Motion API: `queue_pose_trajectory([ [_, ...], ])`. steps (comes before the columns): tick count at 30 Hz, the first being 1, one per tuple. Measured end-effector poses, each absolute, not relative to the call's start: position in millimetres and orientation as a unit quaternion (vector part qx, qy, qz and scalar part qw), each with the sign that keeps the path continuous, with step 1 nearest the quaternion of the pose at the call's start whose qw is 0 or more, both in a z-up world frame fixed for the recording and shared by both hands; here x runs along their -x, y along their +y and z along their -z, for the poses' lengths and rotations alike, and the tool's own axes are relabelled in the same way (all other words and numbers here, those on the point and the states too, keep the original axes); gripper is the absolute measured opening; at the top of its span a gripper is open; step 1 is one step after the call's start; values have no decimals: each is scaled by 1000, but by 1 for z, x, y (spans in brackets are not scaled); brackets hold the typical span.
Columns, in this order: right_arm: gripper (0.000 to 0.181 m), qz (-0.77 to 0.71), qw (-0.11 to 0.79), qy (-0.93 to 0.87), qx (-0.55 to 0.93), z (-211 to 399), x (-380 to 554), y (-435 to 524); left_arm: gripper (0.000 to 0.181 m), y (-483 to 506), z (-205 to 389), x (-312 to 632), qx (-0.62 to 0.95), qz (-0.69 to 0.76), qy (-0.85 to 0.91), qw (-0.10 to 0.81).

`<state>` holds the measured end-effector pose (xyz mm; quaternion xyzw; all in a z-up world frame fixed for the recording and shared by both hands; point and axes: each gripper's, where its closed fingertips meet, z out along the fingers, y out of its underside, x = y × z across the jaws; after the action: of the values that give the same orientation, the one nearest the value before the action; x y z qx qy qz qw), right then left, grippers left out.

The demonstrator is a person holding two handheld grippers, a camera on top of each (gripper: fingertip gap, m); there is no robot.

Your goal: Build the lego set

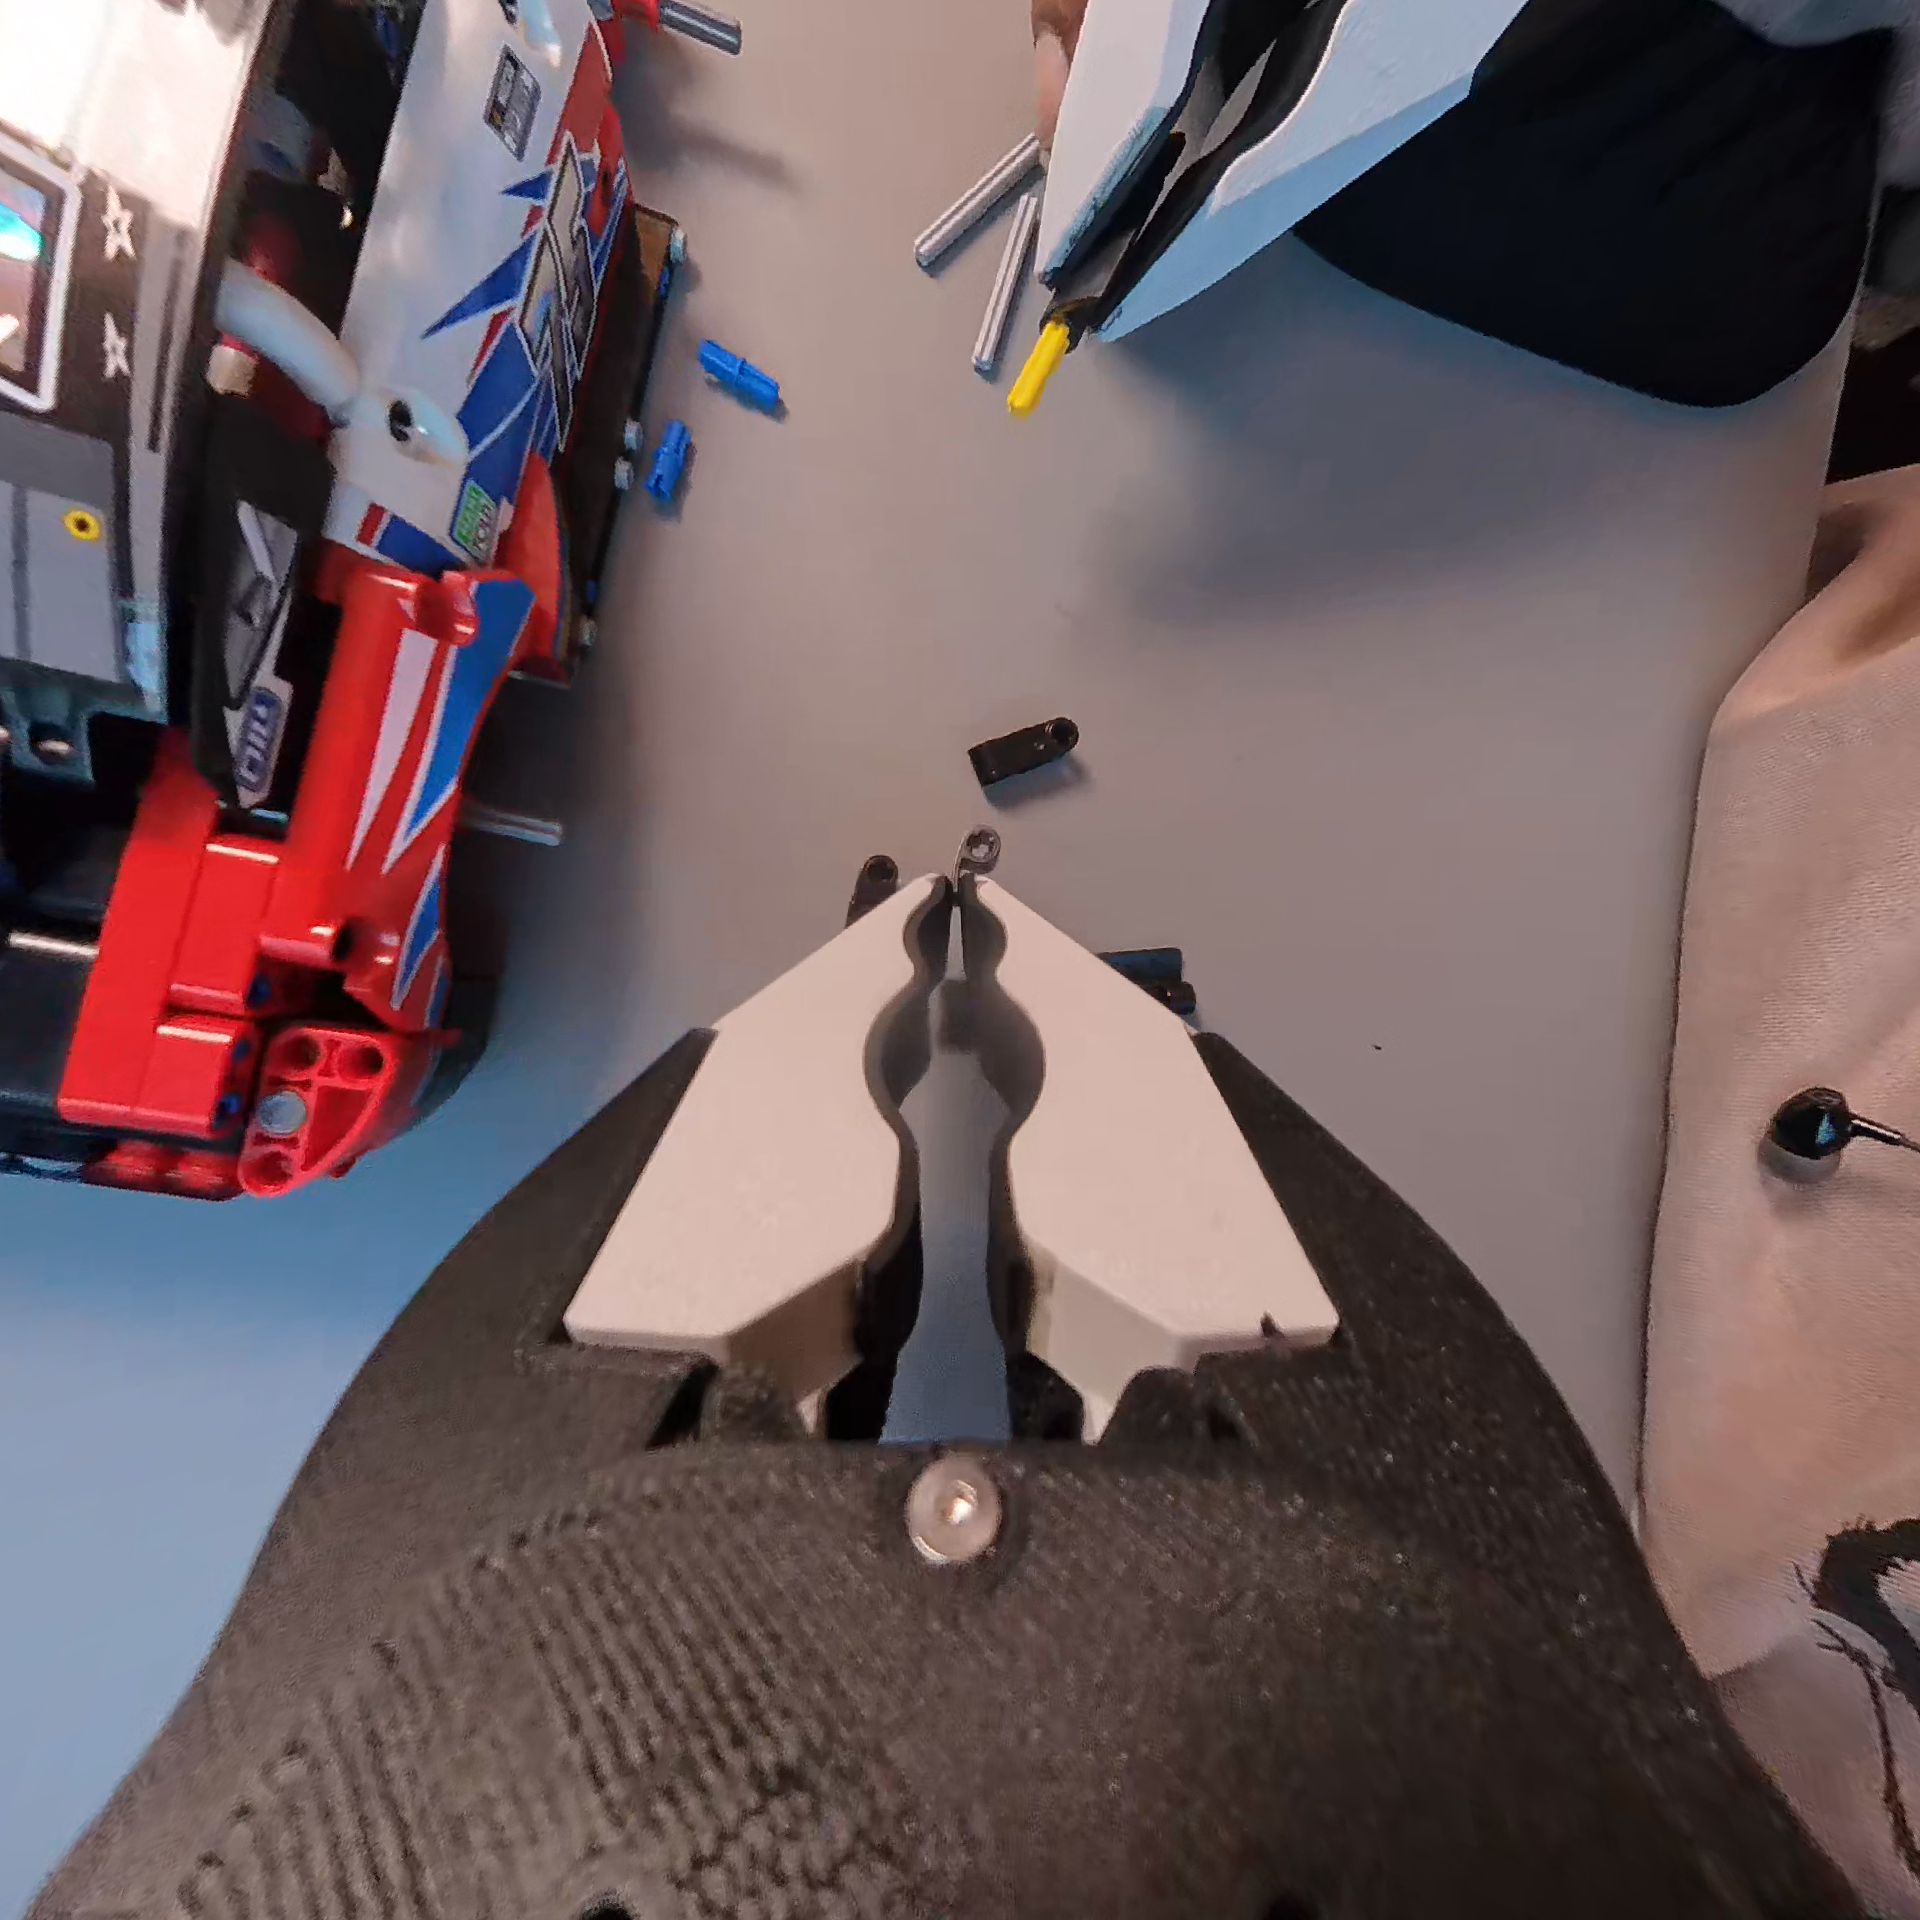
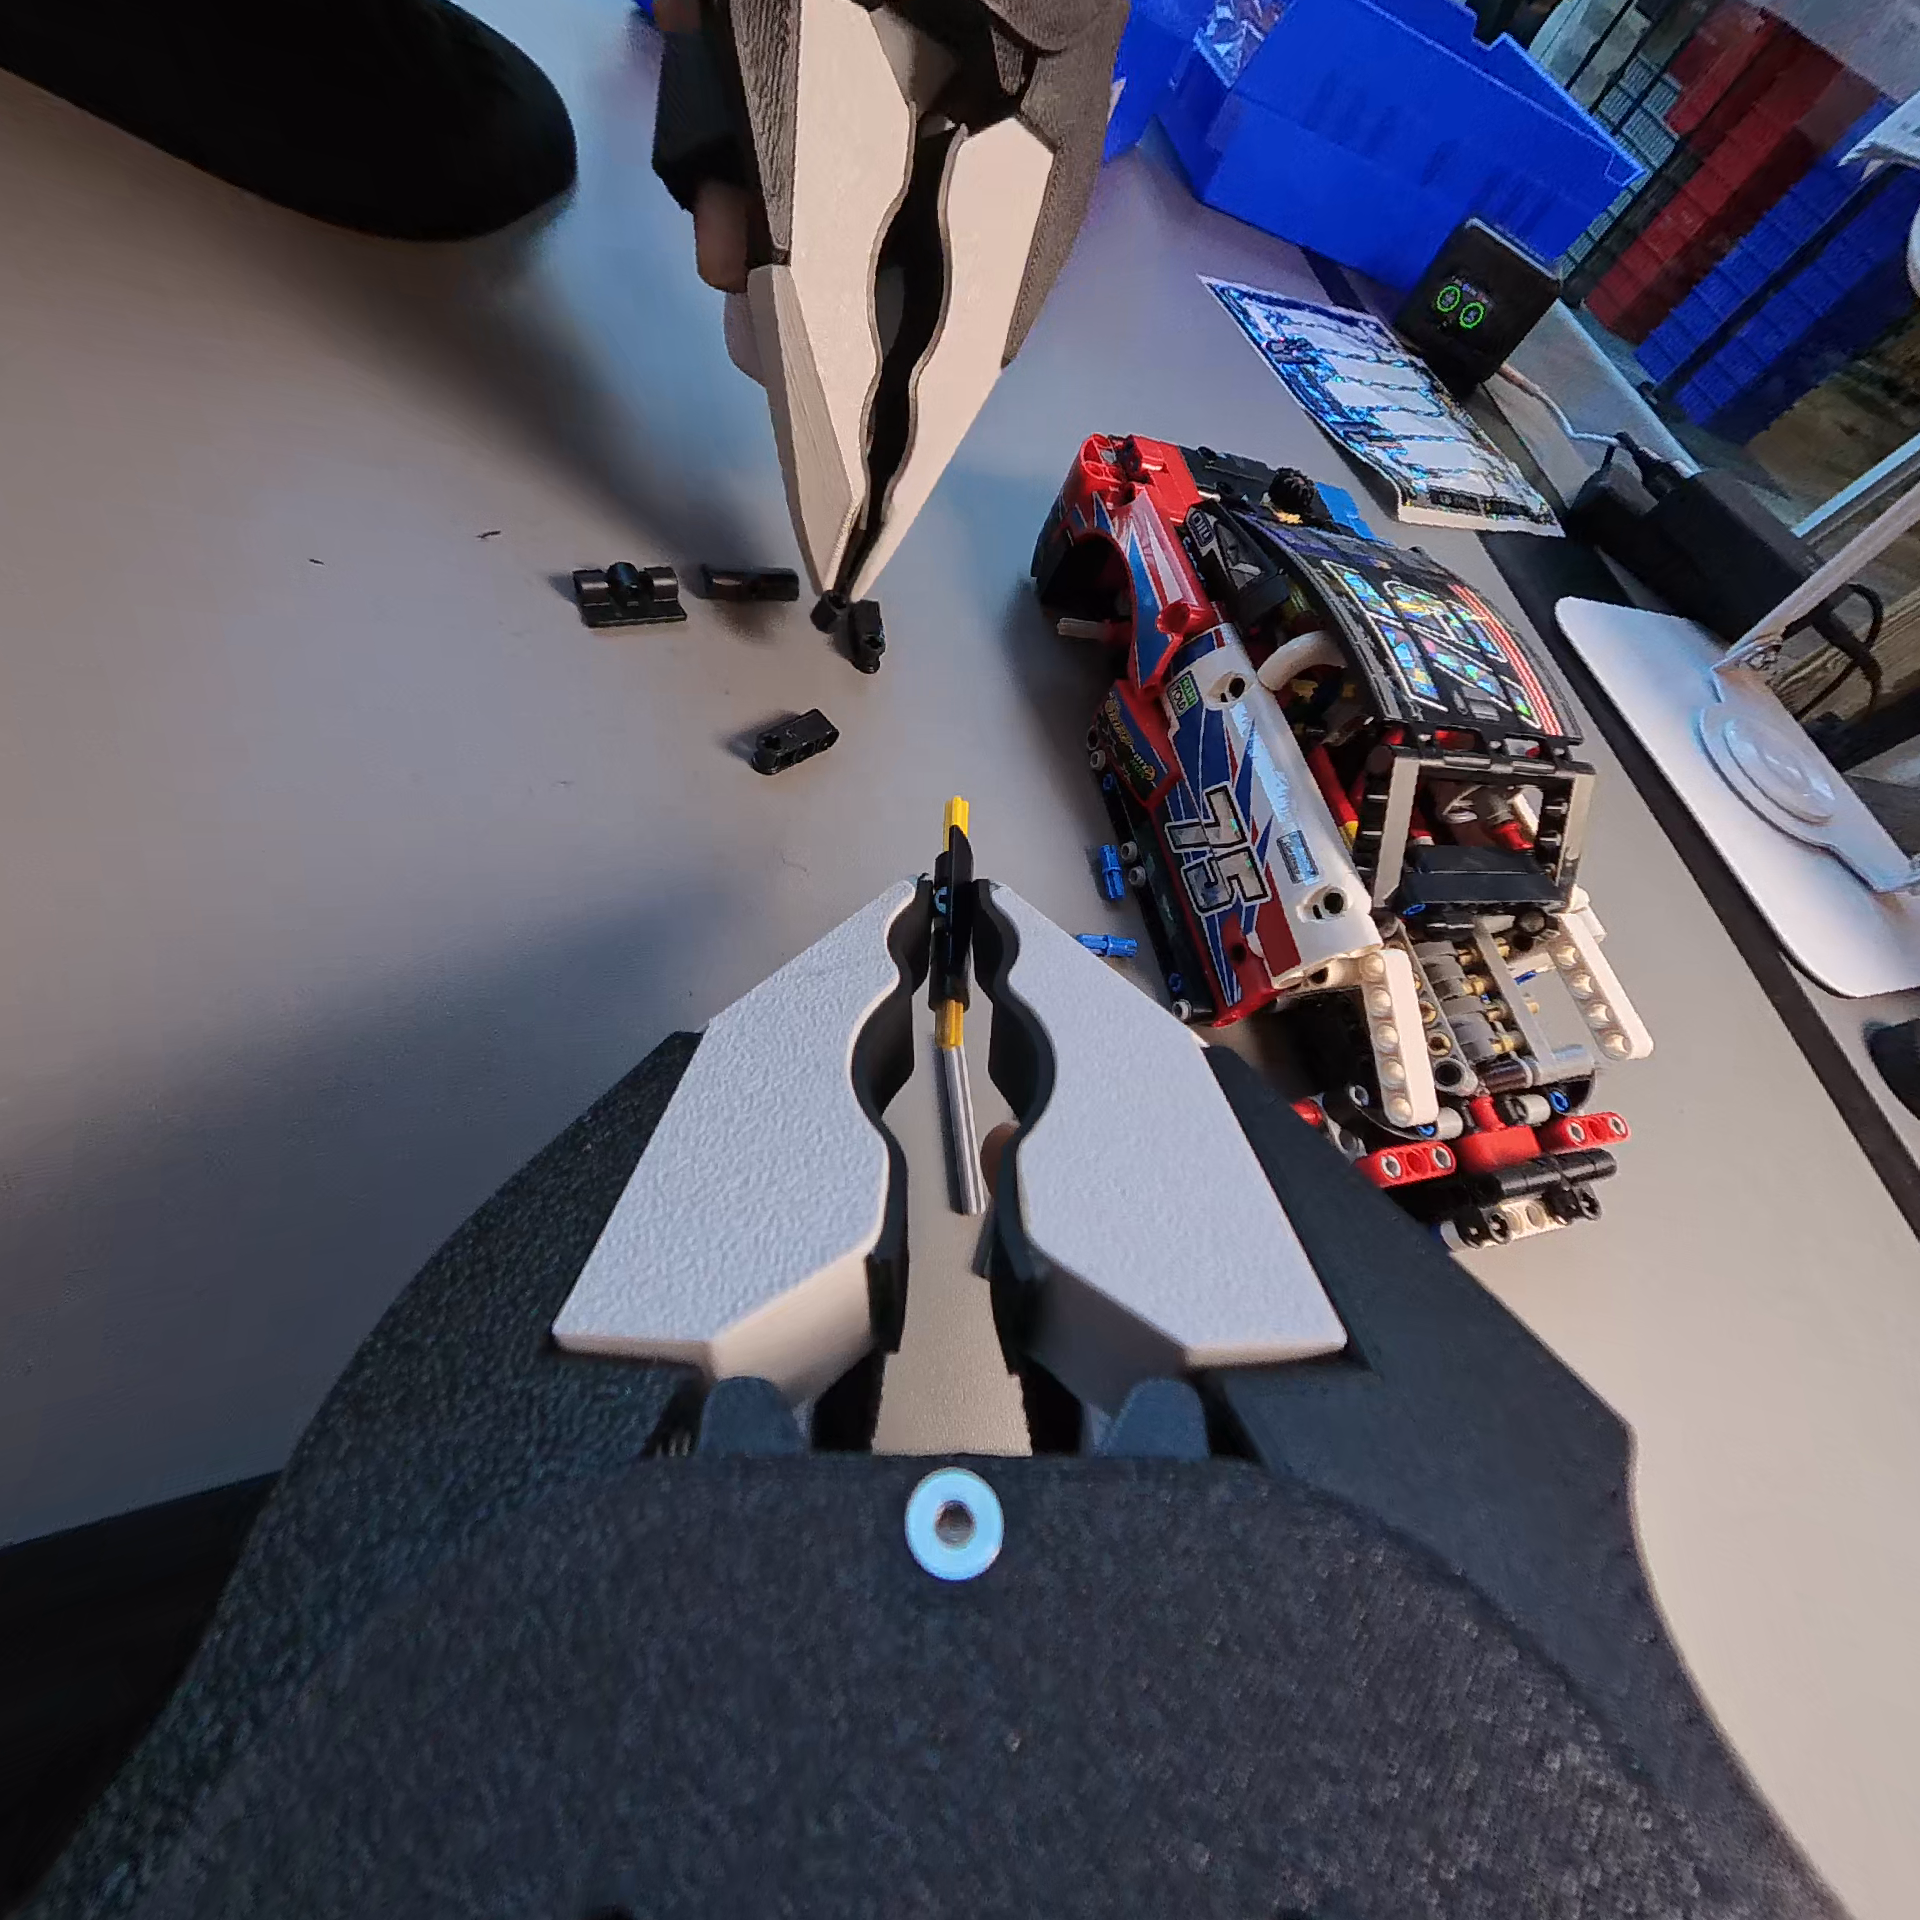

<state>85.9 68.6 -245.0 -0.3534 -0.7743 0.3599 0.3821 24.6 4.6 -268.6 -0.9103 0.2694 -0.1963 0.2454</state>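
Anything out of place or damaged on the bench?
Nothing looks broken. The Lego car lies tipped on its side on the table, not on wheels. Loose blue pins, grey axles and black pieces are scattered beside it, normal for mid-build.

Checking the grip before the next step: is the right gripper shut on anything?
Shut. The right gripper pinches a black piece threaded on a yellow rod between its fingertips.

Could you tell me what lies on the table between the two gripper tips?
One loose black beam lies on the grey table between the left gripper and right gripper, clearest in the right wrist view.
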Motion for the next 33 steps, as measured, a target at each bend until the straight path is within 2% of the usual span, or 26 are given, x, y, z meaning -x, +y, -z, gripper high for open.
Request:
queue_pose_trajectory([
  [9, 5, -357, 382, -776, 353, 246, -86, 69, 0, -1, 260, -25, 913, 226, 237, 243],
  [12, 5, -357, 382, -776, 353, 246, -86, 69, 3, -3, 267, -11, 921, 187, 248, 234],
  [15, 5, -356, 382, -777, 352, 246, -86, 68, 9, -12, 268, -14, 918, 212, 246, 229],
  [23, 5, -353, 380, -778, 354, 248, -85, 69, 9, -18, 270, -37, 877, 175, 343, 287],
  [33, 5, -349, 383, -780, 350, 248, -86, 68, 13, -14, 286, -33, 876, 147, 382, 253],
])
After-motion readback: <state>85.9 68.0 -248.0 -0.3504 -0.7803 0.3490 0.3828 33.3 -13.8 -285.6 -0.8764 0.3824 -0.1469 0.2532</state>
